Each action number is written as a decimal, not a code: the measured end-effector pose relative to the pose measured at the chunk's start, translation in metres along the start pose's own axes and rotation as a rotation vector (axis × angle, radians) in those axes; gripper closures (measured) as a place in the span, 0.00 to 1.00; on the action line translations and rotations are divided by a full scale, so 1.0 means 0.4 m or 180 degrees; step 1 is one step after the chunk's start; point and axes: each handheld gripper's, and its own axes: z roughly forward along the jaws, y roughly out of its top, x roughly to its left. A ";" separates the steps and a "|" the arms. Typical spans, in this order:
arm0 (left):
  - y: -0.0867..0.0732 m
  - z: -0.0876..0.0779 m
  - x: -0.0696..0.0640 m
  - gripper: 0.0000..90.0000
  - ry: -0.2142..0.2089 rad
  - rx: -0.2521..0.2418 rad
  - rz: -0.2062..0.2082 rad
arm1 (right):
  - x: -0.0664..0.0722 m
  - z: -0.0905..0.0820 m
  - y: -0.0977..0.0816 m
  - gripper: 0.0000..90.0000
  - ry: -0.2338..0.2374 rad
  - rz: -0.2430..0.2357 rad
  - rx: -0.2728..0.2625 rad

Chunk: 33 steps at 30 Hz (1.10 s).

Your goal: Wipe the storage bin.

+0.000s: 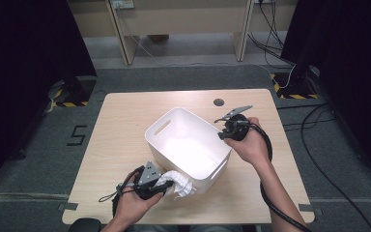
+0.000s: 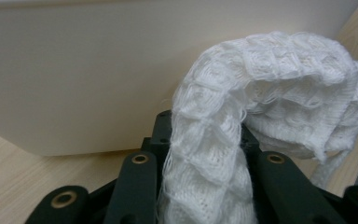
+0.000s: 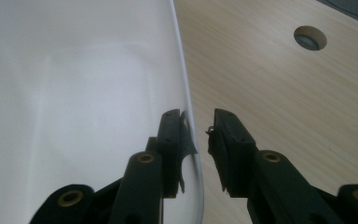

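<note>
At the bin's (image 1: 186, 145) near corner, left gripper (image 1: 160, 185) fingers clamp the white cloth (image 1: 178, 182); right gripper (image 3: 198, 135) fingers straddle its rim, seemingly parted.

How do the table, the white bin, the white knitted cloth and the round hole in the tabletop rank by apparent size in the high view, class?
1. table
2. white bin
3. white knitted cloth, partly hidden in the left gripper
4. round hole

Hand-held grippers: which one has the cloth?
The left hand-held gripper, at the bin's near outer wall, is shut on the white knitted cloth. The right hand-held gripper only straddles the bin's rim, pads apart.
</note>
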 end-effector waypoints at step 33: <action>0.010 0.006 0.001 0.77 -0.0005 -0.0002 0.0015 | -0.043 0.025 0.005 0.85 -0.0195 -0.0264 -0.0055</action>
